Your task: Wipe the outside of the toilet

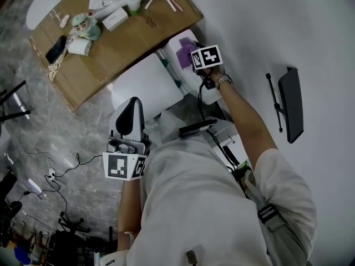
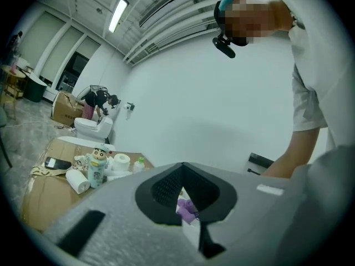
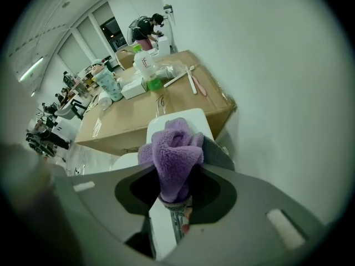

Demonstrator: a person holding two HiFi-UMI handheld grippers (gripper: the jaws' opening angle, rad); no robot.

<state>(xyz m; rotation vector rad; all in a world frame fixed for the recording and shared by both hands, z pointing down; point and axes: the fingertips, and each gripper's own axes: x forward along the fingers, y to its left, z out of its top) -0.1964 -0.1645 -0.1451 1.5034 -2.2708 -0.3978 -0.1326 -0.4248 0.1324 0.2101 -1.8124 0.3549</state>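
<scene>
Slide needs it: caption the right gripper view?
Right gripper, tongs clamped on a purple cloth at the white toilet tank, cardboard box behind.

A white short-sleeved shirt [image 1: 194, 204] covers the person, with a grey webbing strap [image 1: 256, 198] and dark buckle at the right shoulder and a metal wristwatch [image 1: 223, 81] on the right wrist. The left tool [image 1: 133, 101] has black jaws; the right tool [image 1: 192, 57] trails a black cable [image 1: 200, 101]. The left marker cube [image 1: 125, 166] and right marker cube [image 1: 206, 56] are white with black squares.
</scene>
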